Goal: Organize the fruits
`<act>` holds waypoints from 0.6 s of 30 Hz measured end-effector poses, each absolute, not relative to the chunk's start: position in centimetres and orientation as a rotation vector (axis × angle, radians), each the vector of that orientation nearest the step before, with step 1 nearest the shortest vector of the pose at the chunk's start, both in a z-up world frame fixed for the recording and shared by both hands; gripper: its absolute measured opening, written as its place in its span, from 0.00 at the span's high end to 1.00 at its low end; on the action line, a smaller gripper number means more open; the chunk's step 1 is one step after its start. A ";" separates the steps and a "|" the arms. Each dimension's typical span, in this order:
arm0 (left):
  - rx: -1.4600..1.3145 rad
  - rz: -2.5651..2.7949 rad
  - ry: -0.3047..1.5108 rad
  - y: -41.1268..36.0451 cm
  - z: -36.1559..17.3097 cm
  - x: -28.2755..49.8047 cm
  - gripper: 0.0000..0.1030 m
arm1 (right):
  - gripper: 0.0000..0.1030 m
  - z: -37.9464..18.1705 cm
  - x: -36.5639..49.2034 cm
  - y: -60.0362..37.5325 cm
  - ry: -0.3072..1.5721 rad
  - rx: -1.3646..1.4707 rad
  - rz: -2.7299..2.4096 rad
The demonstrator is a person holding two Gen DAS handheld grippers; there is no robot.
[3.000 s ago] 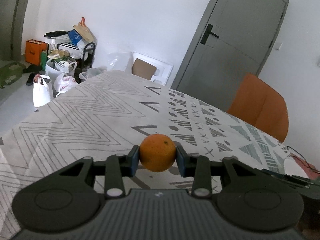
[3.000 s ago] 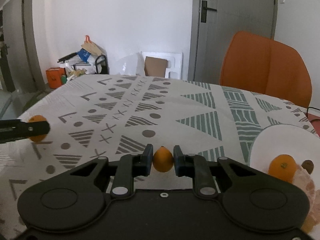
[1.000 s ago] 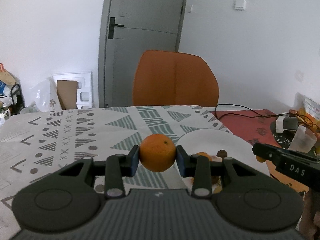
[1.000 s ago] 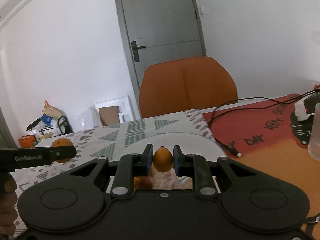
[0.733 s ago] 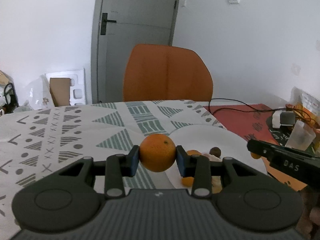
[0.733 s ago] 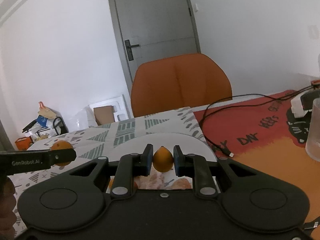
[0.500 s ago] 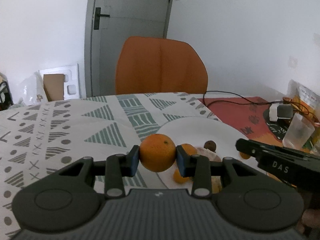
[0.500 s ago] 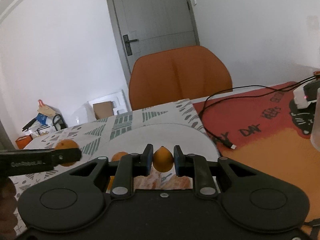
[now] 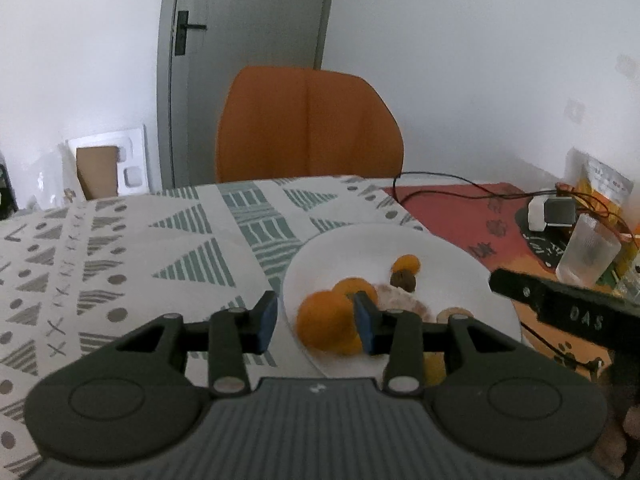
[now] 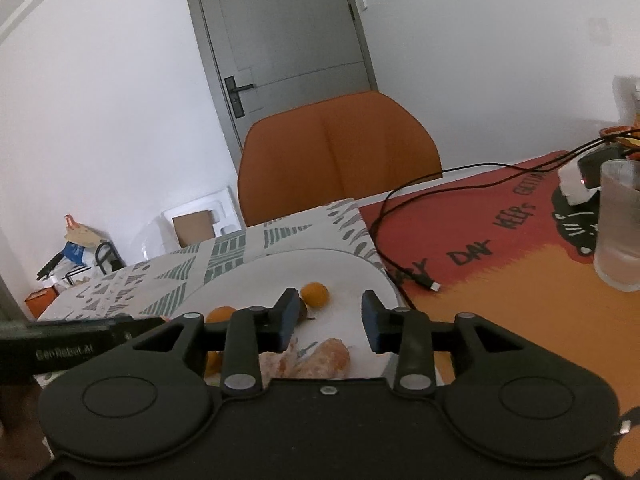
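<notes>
My left gripper (image 9: 316, 325) hangs over the near edge of a white plate (image 9: 400, 229), its jaws opening. A blurred orange (image 9: 322, 326) sits loose between them, clear of the left pad, over the plate. Behind it are a second orange (image 9: 354, 287), a small orange fruit (image 9: 405, 264), a brown piece (image 9: 403, 280) and peeled segments (image 9: 400, 300). My right gripper (image 10: 329, 322) is also opening over the plate (image 10: 320, 254) with nothing between its jaws. The small orange fruit (image 10: 314, 295) rests just beyond it, and peeled segments (image 10: 320, 360) lie below.
An orange chair (image 9: 308, 124) stands at the table's far side before a grey door (image 9: 248, 40). Right of the plate lies a red and orange mat (image 10: 500, 248) with a black cable (image 10: 412, 272), a frosted glass (image 10: 620, 224) and a charger (image 9: 552, 214).
Both grippers opened and let go of their fruit. The orange dropped from the left jaws toward the plate; the small fruit now lies on the plate. Both came lower over the plate.
</notes>
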State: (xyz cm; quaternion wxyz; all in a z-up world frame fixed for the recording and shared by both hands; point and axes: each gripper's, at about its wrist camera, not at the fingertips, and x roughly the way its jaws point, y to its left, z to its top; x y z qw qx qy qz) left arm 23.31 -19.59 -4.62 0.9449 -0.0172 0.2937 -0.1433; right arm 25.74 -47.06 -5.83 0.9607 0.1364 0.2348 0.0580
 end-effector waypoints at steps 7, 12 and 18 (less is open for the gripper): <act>-0.049 -0.253 0.595 -18.1 -3.5 22.4 0.58 | 0.57 -5.2 24.1 -46.7 0.478 0.259 0.123; -0.055 -0.229 0.580 -17.0 -2.9 21.0 0.52 | 0.53 -4.6 23.0 -46.2 0.471 0.243 0.139; -0.055 -0.201 0.562 -16.0 -2.1 19.2 0.39 | 0.46 -3.7 21.5 -45.5 0.455 0.226 0.156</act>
